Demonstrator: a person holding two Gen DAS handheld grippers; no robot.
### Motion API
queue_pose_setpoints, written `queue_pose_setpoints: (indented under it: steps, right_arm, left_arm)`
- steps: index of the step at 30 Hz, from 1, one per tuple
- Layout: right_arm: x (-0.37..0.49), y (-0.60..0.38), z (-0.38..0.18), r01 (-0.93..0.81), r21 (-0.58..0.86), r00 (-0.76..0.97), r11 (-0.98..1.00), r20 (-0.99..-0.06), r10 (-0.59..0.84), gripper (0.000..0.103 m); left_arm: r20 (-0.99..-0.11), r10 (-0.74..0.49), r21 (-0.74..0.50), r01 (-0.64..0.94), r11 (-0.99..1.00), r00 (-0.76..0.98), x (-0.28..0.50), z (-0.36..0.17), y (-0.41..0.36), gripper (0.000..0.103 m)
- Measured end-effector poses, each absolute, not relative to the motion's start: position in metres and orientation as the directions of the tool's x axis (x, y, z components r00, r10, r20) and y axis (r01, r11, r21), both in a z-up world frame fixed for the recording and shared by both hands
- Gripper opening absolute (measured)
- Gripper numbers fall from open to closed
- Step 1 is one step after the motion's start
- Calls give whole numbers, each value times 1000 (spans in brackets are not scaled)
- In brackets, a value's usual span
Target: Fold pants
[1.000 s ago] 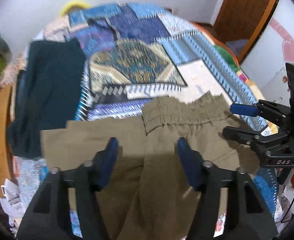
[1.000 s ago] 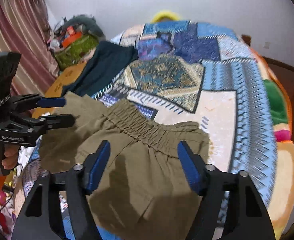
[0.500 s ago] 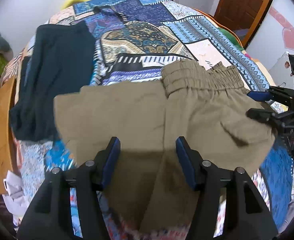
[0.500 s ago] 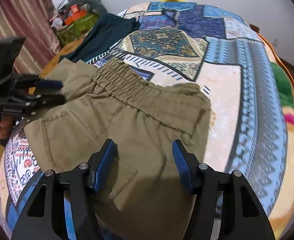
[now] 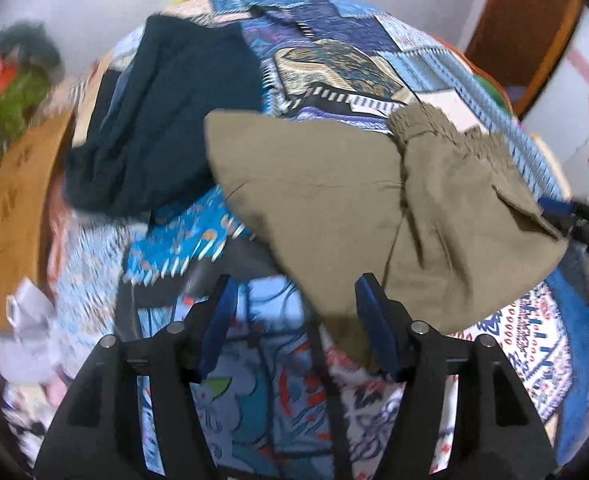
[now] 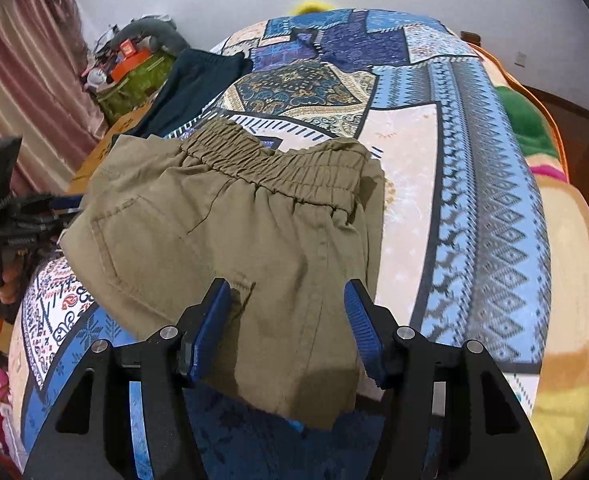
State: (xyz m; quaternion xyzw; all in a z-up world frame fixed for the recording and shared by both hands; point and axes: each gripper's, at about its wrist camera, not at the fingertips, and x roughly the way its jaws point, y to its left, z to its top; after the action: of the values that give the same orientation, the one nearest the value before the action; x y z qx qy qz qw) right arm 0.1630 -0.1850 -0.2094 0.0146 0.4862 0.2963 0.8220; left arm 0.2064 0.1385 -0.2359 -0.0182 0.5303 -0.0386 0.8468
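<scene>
Olive pants (image 6: 254, 236) lie on the patterned bedspread (image 6: 474, 208), folded, with the elastic waistband (image 6: 278, 160) at the far side. In the left wrist view the pants (image 5: 354, 200) spread to the right, one folded part pointing left. My right gripper (image 6: 288, 324) is open, its blue fingers on either side of the near hem, holding nothing. My left gripper (image 5: 294, 320) is open and empty, over the bed's edge just off the pants' near corner. It also shows at the left edge of the right wrist view (image 6: 26, 220).
Dark teal clothing (image 5: 166, 128) lies on the bed's far left. A brown board (image 5: 18, 208) and a cluttered green heap (image 6: 134, 76) stand beside the bed. A curtain (image 6: 22, 72) hangs at the left, a wooden door (image 5: 526, 28) at the far right.
Both grippers have pulled back toward the near bed edge, away from the pants. The left view has swung left and is blurred. The pants lie flatter on the bed.
</scene>
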Motion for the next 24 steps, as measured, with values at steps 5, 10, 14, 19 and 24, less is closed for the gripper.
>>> queue_pose_setpoints:
  steps: [5,10,14,19,24]
  right_arm:
    - [159,-192,-208,-433,309,370,846,-795,480,53]
    - [157,-204,-204,-411,297,364,862,-814,454,54]
    - [160,-210,-194,-399,295,387,869,-805,450,56]
    - [176,-203,-192,-395,298,412,869,-788,458,63]
    - [199,-194,-213,-366,338,359,867,-808,467,63]
  left_arm:
    - [-898,-53,-67,-17,998,437,203,-232,154,63]
    - [-880,-46,-78,-48,996,473,200,-214,162,63]
    - [-854,-103,-141,-35,989,510,206,-195,160,63]
    - [-861,-153,-179,-6,984,486,221,-199,148,58]
    - [-891,-183,-213,-28,977,415,238,-225,143,48]
